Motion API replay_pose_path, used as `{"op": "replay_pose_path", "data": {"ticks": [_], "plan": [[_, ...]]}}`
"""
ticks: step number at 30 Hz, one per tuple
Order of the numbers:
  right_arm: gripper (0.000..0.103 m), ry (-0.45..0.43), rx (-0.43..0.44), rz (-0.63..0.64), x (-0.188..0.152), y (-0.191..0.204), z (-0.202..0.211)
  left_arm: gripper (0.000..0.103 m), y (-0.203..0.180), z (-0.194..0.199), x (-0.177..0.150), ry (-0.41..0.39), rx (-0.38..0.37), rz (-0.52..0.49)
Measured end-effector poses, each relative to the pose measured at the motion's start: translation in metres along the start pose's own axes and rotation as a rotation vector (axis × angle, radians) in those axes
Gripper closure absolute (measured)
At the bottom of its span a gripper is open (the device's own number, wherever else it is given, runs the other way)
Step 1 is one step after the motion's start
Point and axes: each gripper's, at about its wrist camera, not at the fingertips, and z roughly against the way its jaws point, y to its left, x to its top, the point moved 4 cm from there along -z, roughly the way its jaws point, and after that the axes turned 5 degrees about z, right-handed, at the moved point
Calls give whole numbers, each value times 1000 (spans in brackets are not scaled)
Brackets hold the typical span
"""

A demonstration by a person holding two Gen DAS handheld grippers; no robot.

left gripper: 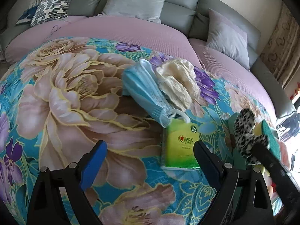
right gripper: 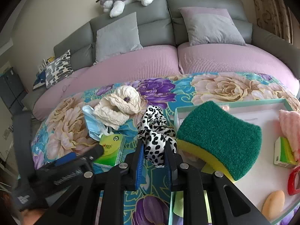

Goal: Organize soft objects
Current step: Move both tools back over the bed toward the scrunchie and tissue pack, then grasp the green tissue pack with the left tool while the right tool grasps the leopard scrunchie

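Right now the leopard-print scrunchie (right gripper: 156, 131) hangs pinched at its lower edge in the right hand-held gripper (right gripper: 153, 161), just beside the sponge (right gripper: 219, 136) overhanging the tray (right gripper: 232, 104). Such a shallow bite could slip, or the swinging loop could knock the sponge. Further left, the left hand-held gripper (left gripper: 150, 161) stands apart over the floral tabletop (left gripper: 65, 93), holding nothing.
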Motion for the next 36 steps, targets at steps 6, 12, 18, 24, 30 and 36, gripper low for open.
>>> {"op": "replay_pose_path", "data": {"ticks": [6,12,18,24,30,36], "plan": [[82,-25,3,-9,3,-4,11,10,-19,-7,-6,7,1,-70],[82,-25,5,-16,3,-8,13,27,-34,-14,-11,9,14,-128],[82,-29,11,-16,4,-8,14,51,-39,-17,-14,12,29,-155],[82,-34,27,-23,4,-9,15,54,-42,-12,-15,16,0,-158],[82,-51,41,-21,6,-8,20,54,-48,0,-12,-13,-25,-170],[82,-64,49,-21,7,-7,24,54,-49,10,-9,-34,-40,-164]]}}
